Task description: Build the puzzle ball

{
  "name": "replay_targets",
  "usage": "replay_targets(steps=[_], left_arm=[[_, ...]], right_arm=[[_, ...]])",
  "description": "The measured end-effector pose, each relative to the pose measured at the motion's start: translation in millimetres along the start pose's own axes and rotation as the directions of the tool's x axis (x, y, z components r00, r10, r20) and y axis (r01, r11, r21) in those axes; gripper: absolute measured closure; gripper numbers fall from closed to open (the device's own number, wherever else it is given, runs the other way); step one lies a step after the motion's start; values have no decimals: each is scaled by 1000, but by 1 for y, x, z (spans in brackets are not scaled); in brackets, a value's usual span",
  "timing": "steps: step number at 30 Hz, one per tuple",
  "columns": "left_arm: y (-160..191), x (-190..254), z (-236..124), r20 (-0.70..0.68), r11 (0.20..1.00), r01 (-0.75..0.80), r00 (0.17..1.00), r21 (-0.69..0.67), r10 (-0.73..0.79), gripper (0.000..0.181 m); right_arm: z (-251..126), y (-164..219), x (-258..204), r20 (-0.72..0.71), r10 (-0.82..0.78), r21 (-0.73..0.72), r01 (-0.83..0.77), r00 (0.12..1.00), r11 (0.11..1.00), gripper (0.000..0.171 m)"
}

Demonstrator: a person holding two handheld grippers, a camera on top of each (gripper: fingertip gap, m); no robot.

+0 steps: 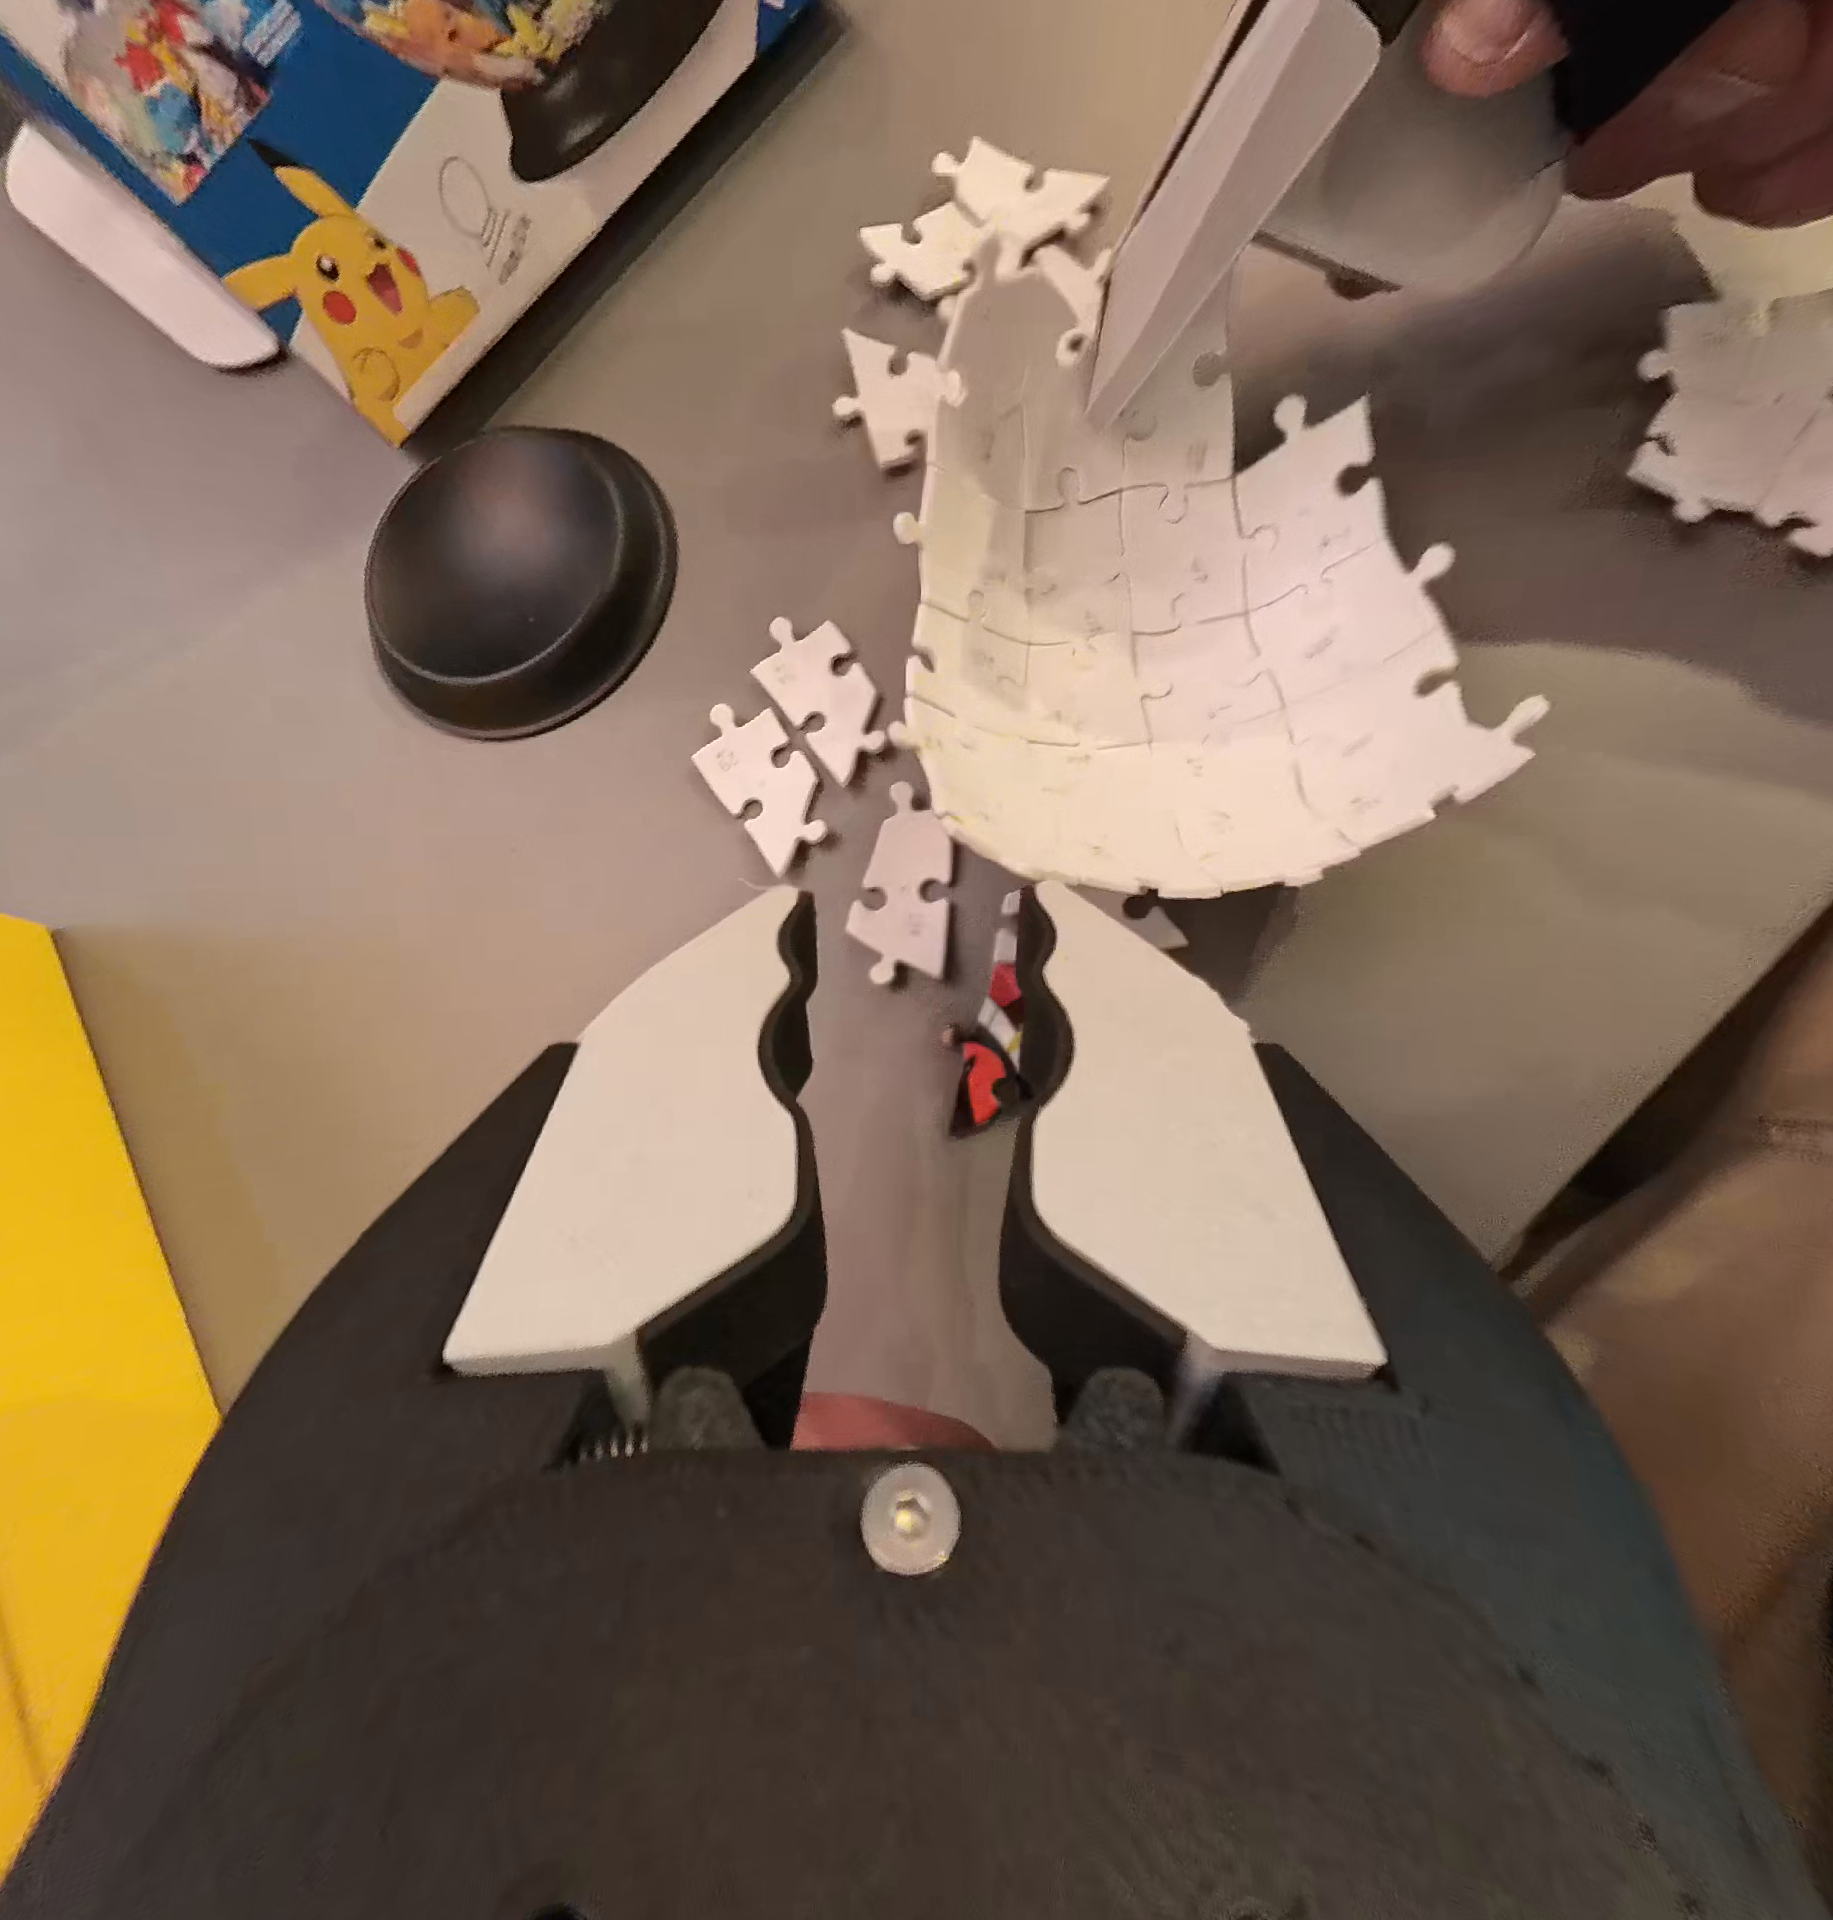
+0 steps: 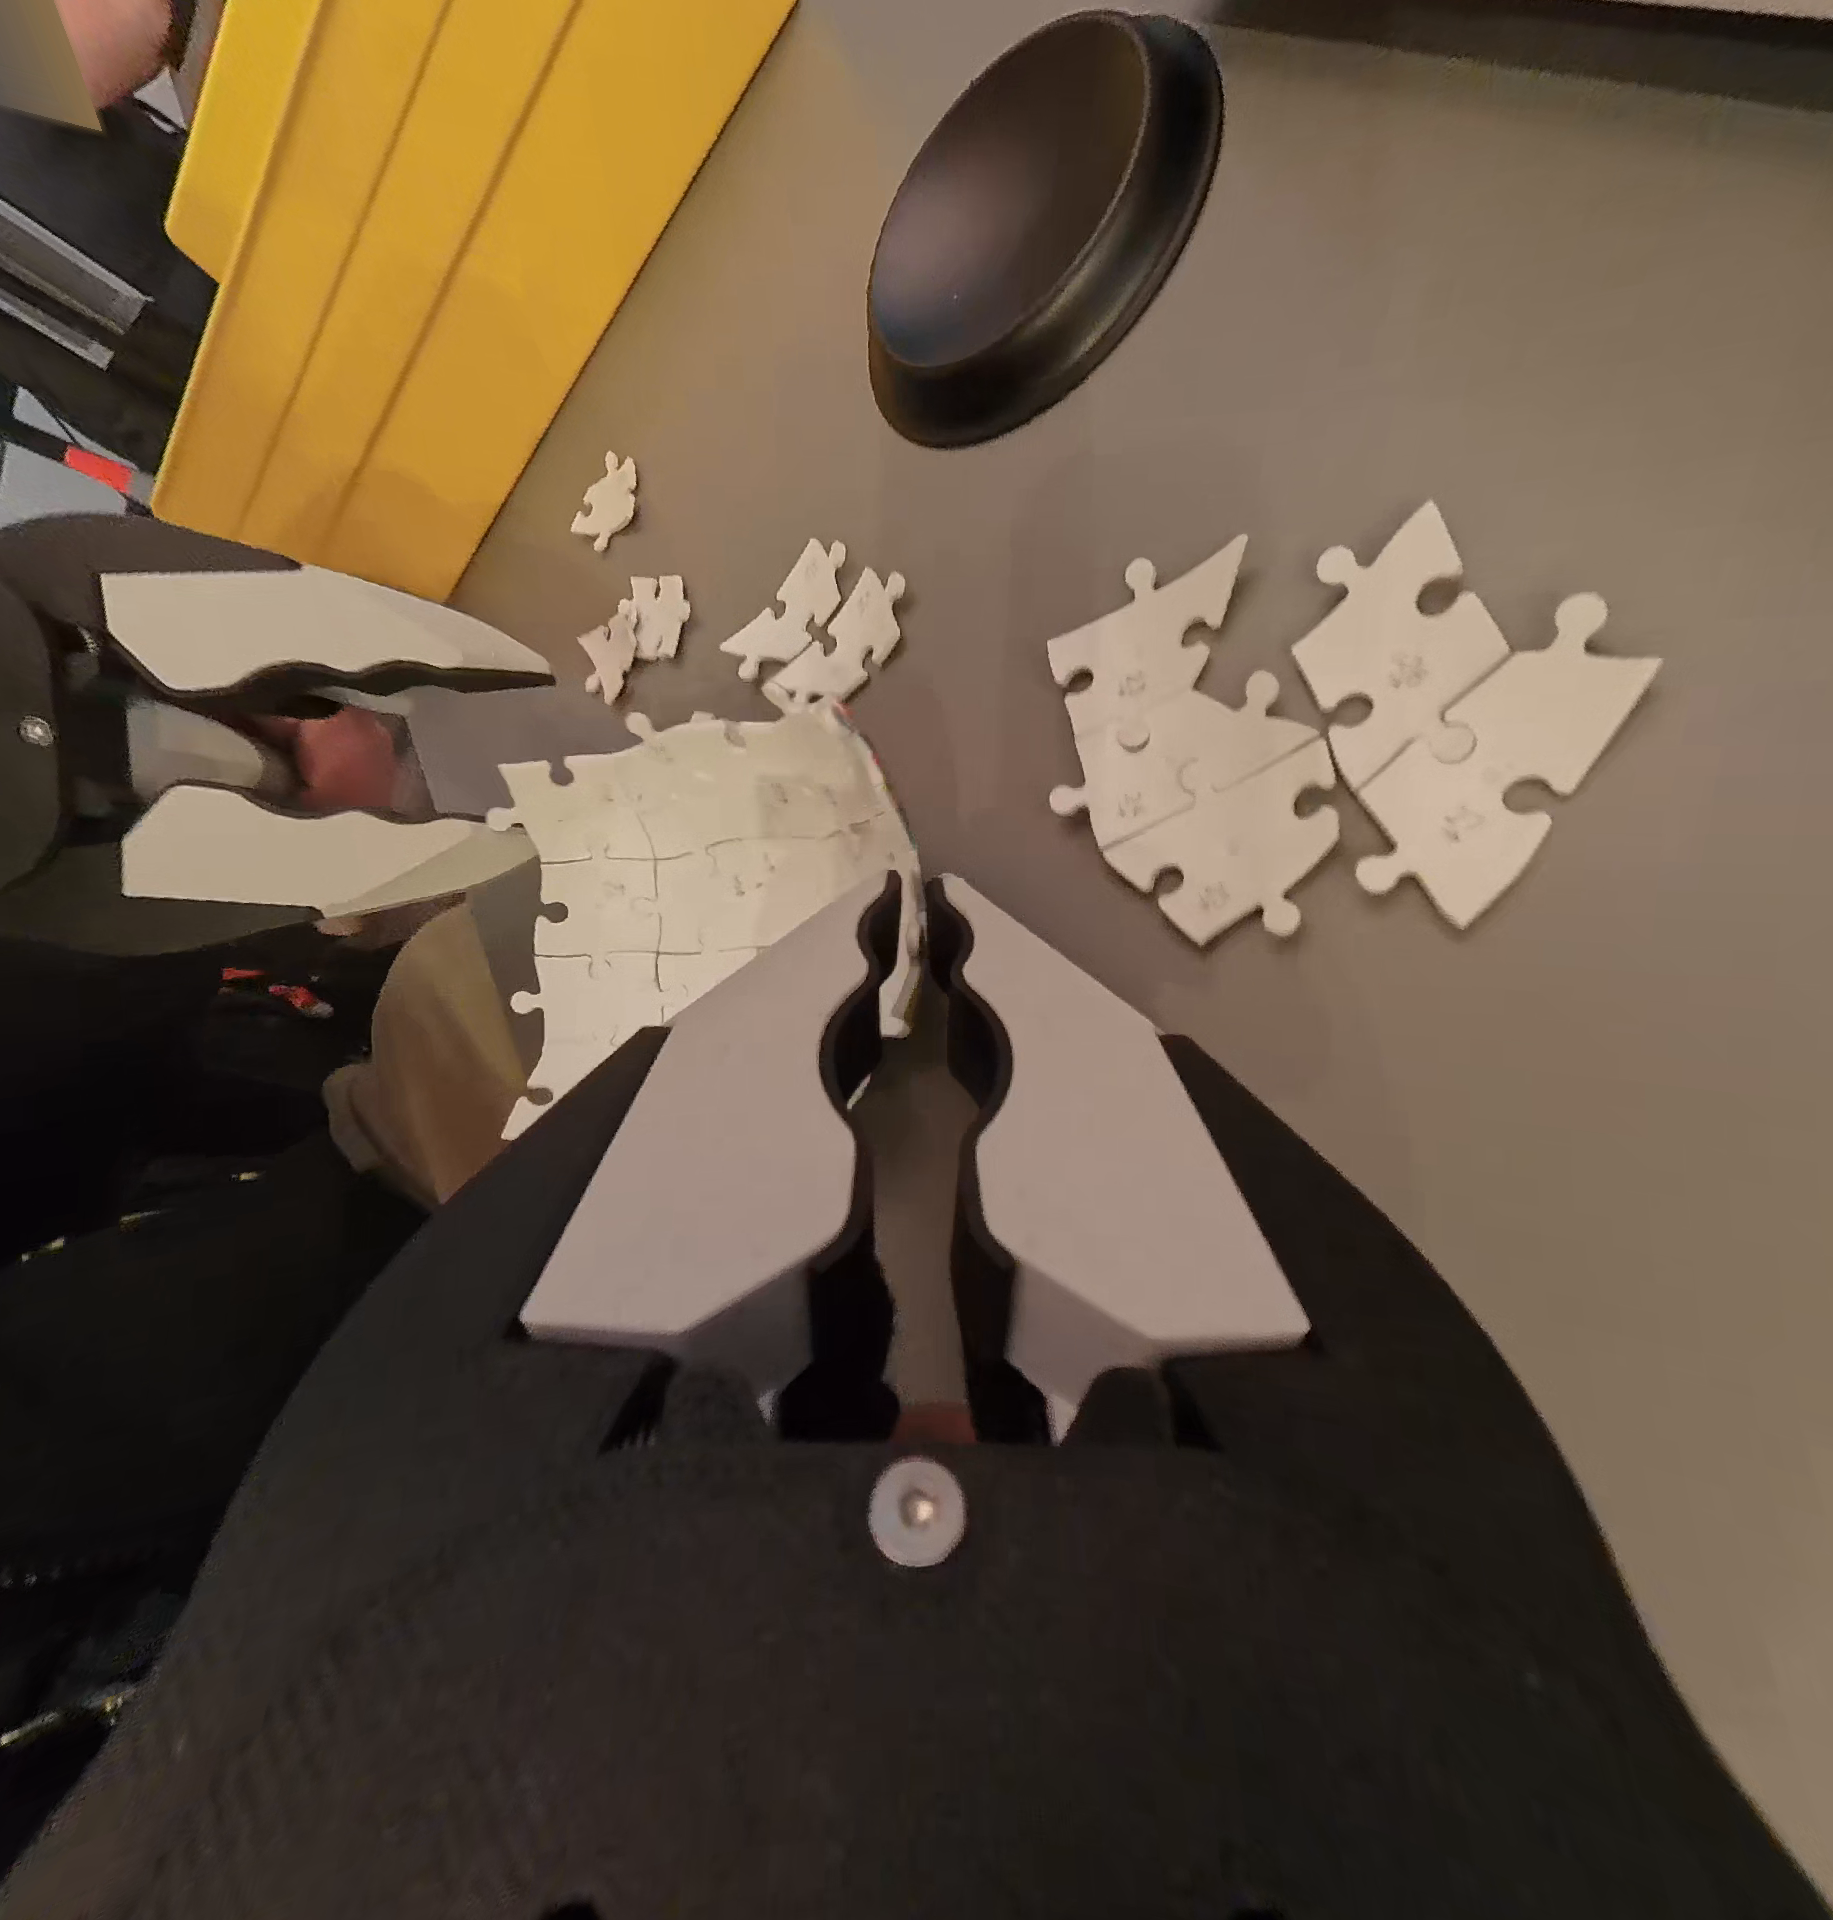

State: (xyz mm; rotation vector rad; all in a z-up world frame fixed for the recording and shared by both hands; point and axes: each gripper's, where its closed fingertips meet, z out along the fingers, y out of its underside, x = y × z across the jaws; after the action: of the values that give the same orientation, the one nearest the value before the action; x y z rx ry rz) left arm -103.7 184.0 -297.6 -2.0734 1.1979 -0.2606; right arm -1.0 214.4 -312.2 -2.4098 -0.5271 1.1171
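A curved, partly built shell of white puzzle pieces (image 1: 1182,644) hangs in the air above the grey table. My right gripper (image 2: 917,899) is shut on the shell's (image 2: 683,852) edge; in the left wrist view it (image 1: 1109,395) comes down from the top onto the shell's far rim. My left gripper (image 1: 917,914) is open and empty, just short of the shell's near edge. In the right wrist view it (image 2: 527,758) sits at the left, its lower fingertip close to the shell's corner. A loose white piece (image 1: 907,904) and a coloured piece (image 1: 985,1049) lie on the table between its fingers.
A black round stand (image 1: 522,582) sits left of the shell, also in the right wrist view (image 2: 1037,229). Loose white pieces (image 1: 798,727) lie nearby. Flat joined groups (image 2: 1203,790) lie to the right. The puzzle box (image 1: 372,208) stands far left; a yellow bin (image 2: 424,260) borders the table. Spacing between my two grippers at the tips: around 12 centimeters.
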Motion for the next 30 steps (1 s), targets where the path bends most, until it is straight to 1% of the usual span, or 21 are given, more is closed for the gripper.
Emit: replay_targets(steps=[4,7,10,13,15,17,20,22,24,26,28,30], left_arm=[[12,-13,4,17,997,67,998,-36,-66,147],[15,-12,6,6,995,85,996,-43,-85,147],[15,-10,6,7,996,79,997,-45,-79,147],[12,-10,5,15,996,76,997,-41,-75,147],[10,-10,4,15,996,79,997,-33,-79,147],[9,-9,5,14,997,73,997,-35,-72,147],[10,-10,6,31,997,57,998,-45,-56,147],[10,-11,5,34,997,60,998,-38,-59,147],[10,-13,4,38,997,68,997,-34,-67,147],[10,-15,3,38,997,73,997,-30,-72,147],[10,-15,3,40,997,72,997,-30,-71,147],[11,-15,4,43,997,68,997,-32,-66,147]], right_arm=[[10,-9,-3,12,-17,-14,17,1000,1000,161],[9,-13,-5,19,-48,-25,48,999,999,149],[-5,-19,0,-9,-94,-9,93,996,996,141],[-24,-28,17,-92,-164,10,165,982,986,138],[-35,-32,37,-190,-238,-11,241,952,971,134],[-39,-38,48,-253,-321,-34,323,913,946,131],[-32,-39,59,-300,-422,-105,410,855,906,126],[-24,-38,61,-322,-513,-167,486,796,858,123],[-16,-36,58,-334,-595,-212,557,731,803,124],[-9,-33,58,-342,-644,-256,592,684,764,125],[-5,-32,59,-349,-673,-281,612,652,739,127],[-3,-32,59,-344,-678,-280,618,650,734,134]])
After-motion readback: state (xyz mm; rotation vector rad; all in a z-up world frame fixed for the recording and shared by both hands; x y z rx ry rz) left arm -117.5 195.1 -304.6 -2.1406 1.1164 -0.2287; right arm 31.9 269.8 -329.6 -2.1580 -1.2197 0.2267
